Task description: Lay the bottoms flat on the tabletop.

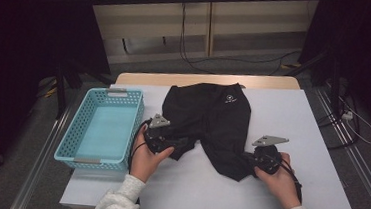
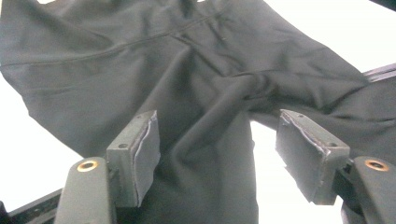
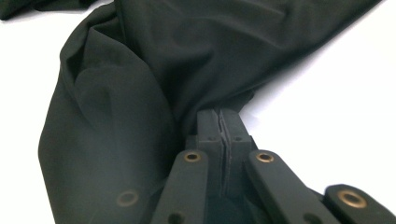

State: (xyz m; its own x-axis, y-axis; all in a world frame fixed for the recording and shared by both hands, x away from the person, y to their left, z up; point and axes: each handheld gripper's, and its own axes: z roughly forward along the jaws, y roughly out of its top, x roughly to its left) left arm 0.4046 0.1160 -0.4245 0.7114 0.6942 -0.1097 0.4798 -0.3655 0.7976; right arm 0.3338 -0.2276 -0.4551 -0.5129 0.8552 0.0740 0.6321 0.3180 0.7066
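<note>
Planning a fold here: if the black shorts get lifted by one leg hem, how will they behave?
Probably floppy: the black shorts bunch into soft folds where the right gripper pinches a leg. They likely drape and trail rather than hold shape. The smooth fabric may slide easily over the white table.

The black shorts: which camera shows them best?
The high view: the black shorts lie whole on the white table. The left gripper view and right gripper view give close-ups of creased cloth.
</note>
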